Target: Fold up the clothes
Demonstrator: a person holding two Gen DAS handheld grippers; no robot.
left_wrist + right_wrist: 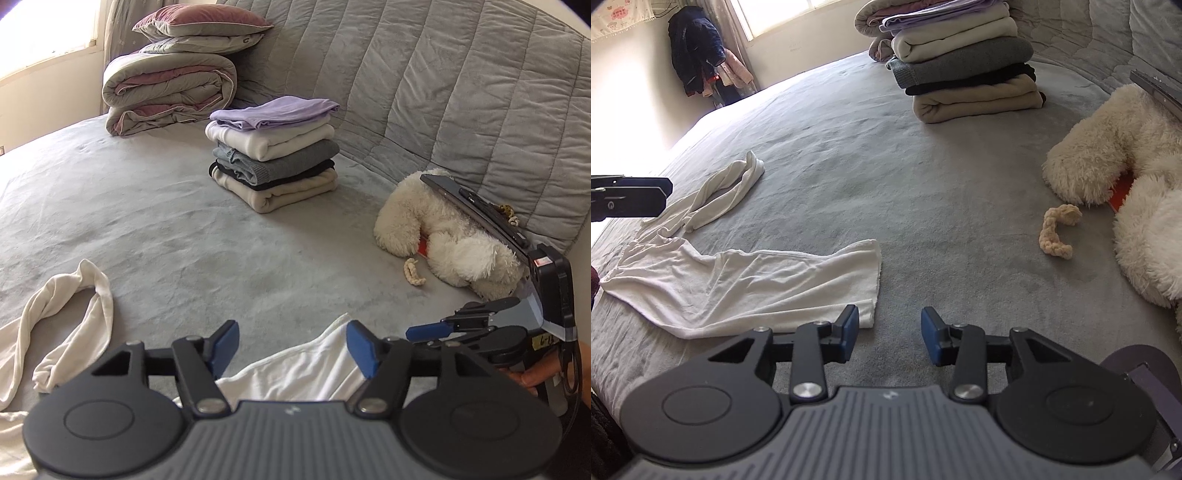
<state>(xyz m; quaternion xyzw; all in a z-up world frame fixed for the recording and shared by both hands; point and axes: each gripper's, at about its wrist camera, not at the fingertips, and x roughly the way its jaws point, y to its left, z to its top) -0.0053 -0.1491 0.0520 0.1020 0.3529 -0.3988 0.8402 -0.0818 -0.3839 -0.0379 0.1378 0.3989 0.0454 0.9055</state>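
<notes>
- The white garment (pixel 738 280) lies spread and creased on the near left of the grey bed (pixel 923 192), one sleeve (pixel 727 192) twisted away toward the far left, its squared end reaching toward the middle.
- The right gripper (pixel 889 336) hangs just past that squared end; its jaws stand moderately apart with only bedcover between them, the left pad at the cloth's corner but not pinching it.
- The left gripper (pixel 291 349) is above the garment with jaws wide and nothing held; white cloth shows beneath the gap.
- Risk, as I judge it: a pinch here could take bedcover along with the cloth, or catch one layer only, so the fold drags crooked. The twisted sleeve would likely bunch inside a fold unless straightened.
- The pile of folded clothes (pixel 273 155) sits far off toward the headboard; a careless carry could topple it.
- A plush toy (pixel 443 236) and a small braided rope (pixel 1058 230) lie to the right, clear of the garment.
- No containers are in view.
</notes>
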